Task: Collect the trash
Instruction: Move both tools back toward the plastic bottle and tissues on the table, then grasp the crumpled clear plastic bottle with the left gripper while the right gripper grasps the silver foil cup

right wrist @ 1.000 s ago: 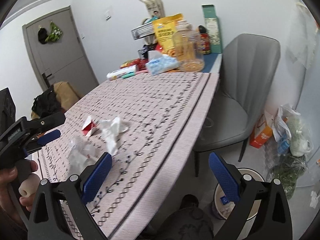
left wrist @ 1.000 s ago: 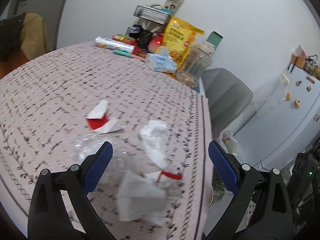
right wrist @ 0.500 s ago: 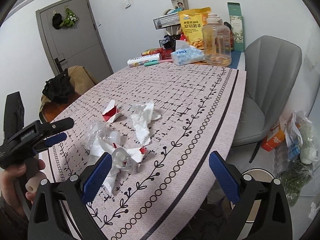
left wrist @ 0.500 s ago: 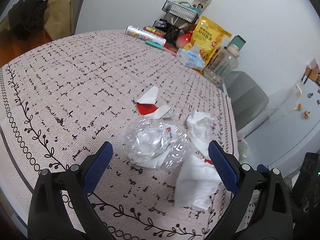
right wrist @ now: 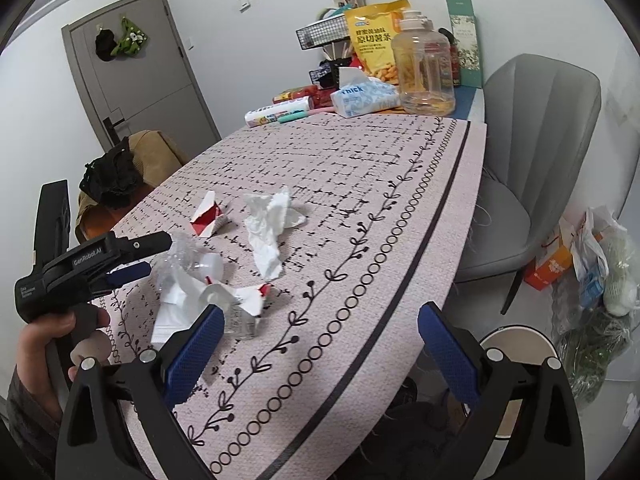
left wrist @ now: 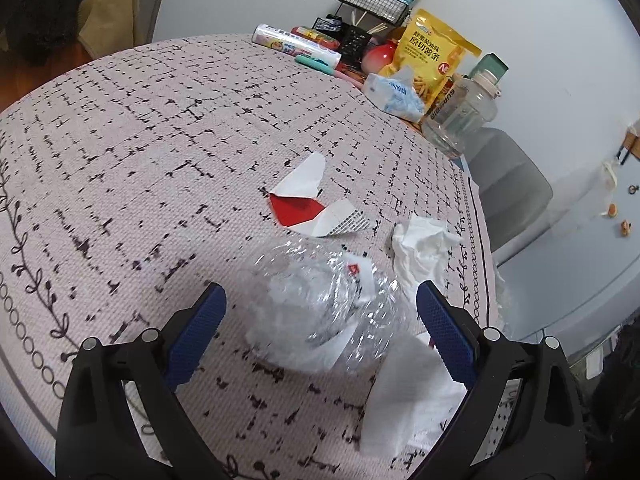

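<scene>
Trash lies on the pink patterned tablecloth [left wrist: 120, 160]. A crumpled clear plastic wrap [left wrist: 316, 300] sits between the fingers of my open left gripper [left wrist: 320, 320], which hovers just in front of it. Beyond it lie a red-and-white folded paper [left wrist: 308, 204] and a crumpled white tissue [left wrist: 420, 248]. A flat white napkin [left wrist: 408, 400] lies at the right finger. In the right wrist view my open right gripper [right wrist: 320, 344] is over the table's near edge, with the plastic wrap [right wrist: 180, 260], tissue [right wrist: 268, 232], red paper [right wrist: 208, 216] and a torn wrapper [right wrist: 244, 300] ahead.
At the table's far end stand a tissue pack [right wrist: 364, 96], a clear jug [right wrist: 424, 72], a yellow snack bag [right wrist: 372, 40] and a wire basket [right wrist: 320, 32]. A grey chair [right wrist: 532, 152] stands right of the table. A bin [right wrist: 516, 344] and bags [right wrist: 600, 264] are on the floor.
My left gripper has swung left and closed in on the plastic wrap, which now lies between its fingers. My right gripper has moved nearer over the table edge.
</scene>
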